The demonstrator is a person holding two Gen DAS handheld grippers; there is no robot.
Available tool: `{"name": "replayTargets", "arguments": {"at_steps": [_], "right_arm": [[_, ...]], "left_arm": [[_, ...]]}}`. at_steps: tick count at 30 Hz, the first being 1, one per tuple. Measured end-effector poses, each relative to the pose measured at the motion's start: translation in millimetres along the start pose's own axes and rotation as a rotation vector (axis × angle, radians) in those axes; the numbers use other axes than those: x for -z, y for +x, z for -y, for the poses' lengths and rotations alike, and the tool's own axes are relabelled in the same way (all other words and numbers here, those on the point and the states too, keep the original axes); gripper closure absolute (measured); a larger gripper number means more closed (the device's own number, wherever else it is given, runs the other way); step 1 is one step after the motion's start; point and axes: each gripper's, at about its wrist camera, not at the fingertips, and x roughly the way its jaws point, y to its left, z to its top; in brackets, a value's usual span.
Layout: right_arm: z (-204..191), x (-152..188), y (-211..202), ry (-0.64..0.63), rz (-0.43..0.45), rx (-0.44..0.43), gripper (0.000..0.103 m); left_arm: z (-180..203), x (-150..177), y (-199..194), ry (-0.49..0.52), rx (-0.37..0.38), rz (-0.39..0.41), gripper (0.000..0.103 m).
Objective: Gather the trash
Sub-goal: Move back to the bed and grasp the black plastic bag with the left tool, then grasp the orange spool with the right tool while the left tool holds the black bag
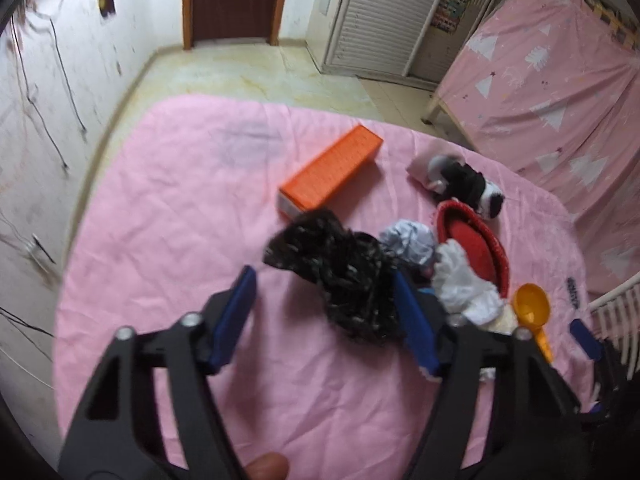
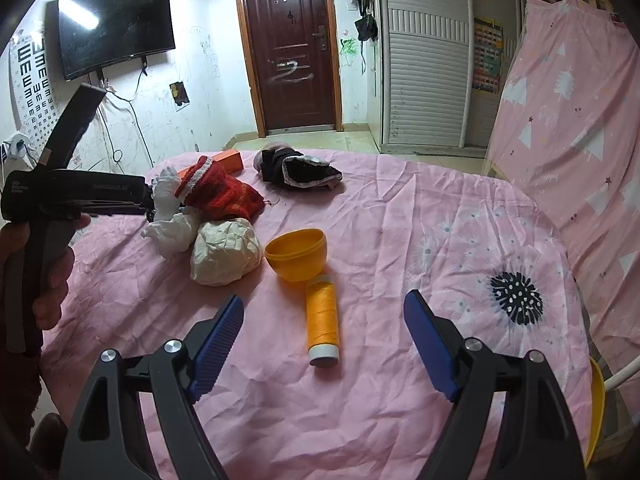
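In the left wrist view my left gripper (image 1: 324, 284) is open, its blue pads either side of a crumpled black plastic wad (image 1: 340, 276) on the pink sheet; whether the right pad touches it I cannot tell. Beside it lie a grey-white paper ball (image 1: 408, 240) and white crumpled tissue (image 1: 464, 284). In the right wrist view my right gripper (image 2: 324, 312) is open and empty above an orange thread spool (image 2: 322, 320). White tissue (image 2: 172, 220) and a cream paper ball (image 2: 226, 250) lie ahead on the left, next to the left gripper's body (image 2: 72, 196).
An orange box (image 1: 332, 168), a red knitted hat (image 1: 476, 248), a black-and-white garment (image 1: 464, 184) and an orange scoop (image 1: 532, 312) lie on the pink-covered table (image 1: 160, 200). An orange bowl (image 2: 298, 254) sits by the spool. A pink-covered bed (image 2: 568, 120) stands right.
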Motion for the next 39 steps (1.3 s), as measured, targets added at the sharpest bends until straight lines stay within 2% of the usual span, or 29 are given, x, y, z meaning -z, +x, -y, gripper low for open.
{"name": "replayTargets", "arguments": {"at_steps": [1, 2, 3, 7, 13, 15, 17, 20, 23, 32, 39], "right_arm": [[0, 0, 0, 0.002, -0.001, -0.001, 0.027], [1, 0, 0, 0.003, -0.002, -0.002, 0.027], [1, 0, 0, 0.005, -0.004, -0.002, 0.027], [-2, 2, 0, -0.016, -0.02, 0.012, 0.027], [-9, 3, 7, -0.067, -0.066, 0.044, 0.028], [-9, 3, 11, -0.071, -0.085, 0.05, 0.035], [-6, 3, 17, -0.057, -0.112, 0.047, 0.062], [-1, 4, 21, -0.032, -0.132, 0.017, 0.08], [-2, 4, 19, -0.04, -0.129, 0.019, 0.094], [11, 10, -10, 0.039, -0.046, -0.038, 0.093], [39, 15, -51, 0.108, 0.062, -0.046, 0.093]], "left_arm": [[1, 1, 1, -0.002, 0.016, -0.004, 0.057], [1, 2, 2, -0.003, 0.032, -0.008, 0.073], [3, 4, 2, 0.0, 0.04, -0.011, 0.075], [3, 10, -6, 0.0, 0.021, 0.02, 0.077], [-2, 11, -41, 0.007, -0.01, 0.101, 0.077], [-2, 11, -50, 0.014, -0.018, 0.12, 0.077], [-1, 13, -56, 0.02, -0.012, 0.123, 0.077], [2, 15, -64, 0.028, -0.007, 0.132, 0.077], [7, 18, -70, 0.036, 0.003, 0.139, 0.077], [31, 25, -100, 0.074, 0.011, 0.194, 0.077], [81, 36, -116, 0.167, 0.044, 0.217, 0.077]]}}
